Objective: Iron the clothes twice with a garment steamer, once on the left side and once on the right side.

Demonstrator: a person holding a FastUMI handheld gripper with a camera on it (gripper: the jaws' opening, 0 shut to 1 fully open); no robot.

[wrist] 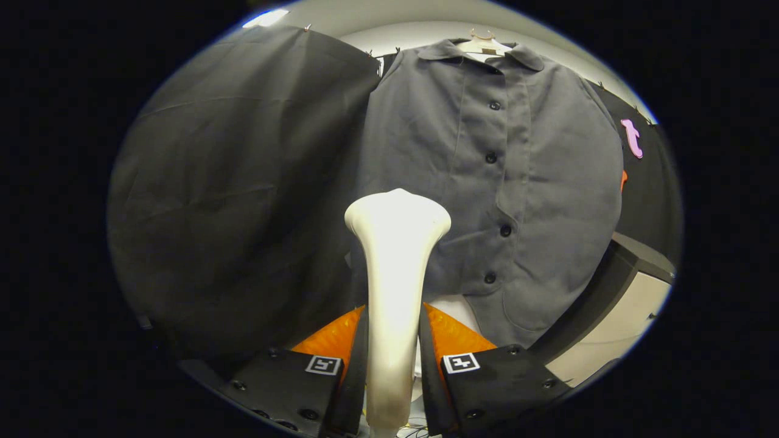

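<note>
Gripper (392, 365) fingers are clamping the garment steamer (394, 274) by its slim neck — rigid, smooth, likely slippery — while its head is rising just before the soft grey shirt (535, 182) hanging limp on its hanger (484, 44).

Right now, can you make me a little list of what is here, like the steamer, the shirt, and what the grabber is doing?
steamer: white garment steamer, head up, handle between the fingers
gripper: gripper shut on the steamer handle
shirt: grey buttoned shirt on a hanger, beyond the steamer
steamer head: in front of the shirt's lower left part; touching or not, cannot tell
behind: black cloth wall
</note>
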